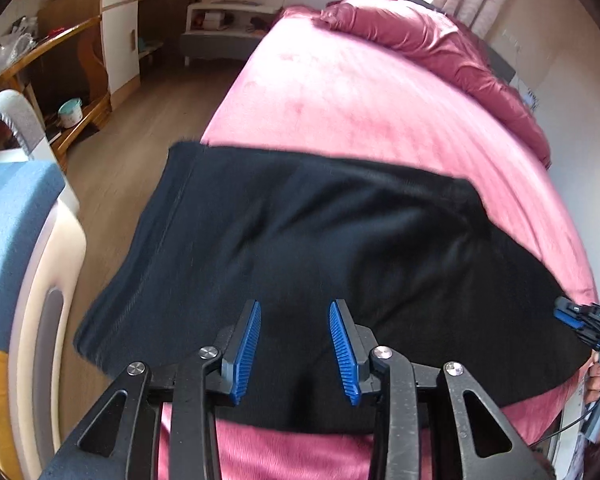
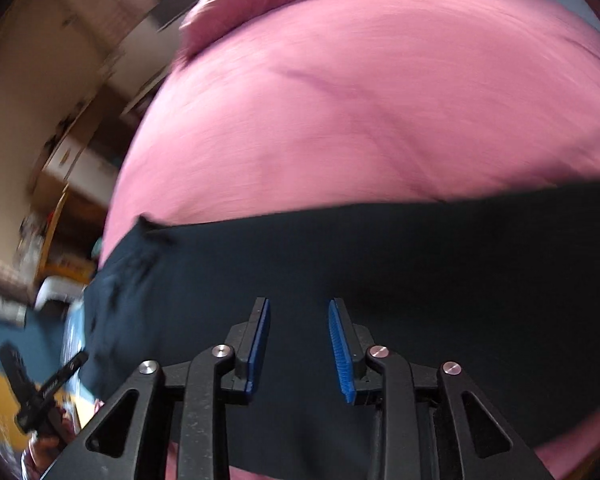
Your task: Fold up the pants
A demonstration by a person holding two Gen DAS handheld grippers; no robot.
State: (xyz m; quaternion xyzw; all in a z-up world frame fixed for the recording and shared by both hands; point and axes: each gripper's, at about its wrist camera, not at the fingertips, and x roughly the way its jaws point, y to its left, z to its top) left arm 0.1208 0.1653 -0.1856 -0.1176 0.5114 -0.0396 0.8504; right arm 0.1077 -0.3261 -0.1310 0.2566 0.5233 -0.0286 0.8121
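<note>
Black pants (image 1: 340,248) lie flat across the near end of a bed covered in a pink sheet (image 1: 360,96), one edge hanging over the bed's left side. The left gripper (image 1: 295,350) hovers above the cloth, its blue-padded jaws spread with nothing between them. The right gripper (image 2: 298,350) also hangs over the pants, jaws parted and empty. A crumpled pink duvet (image 1: 440,48) sits at the far end.
</note>
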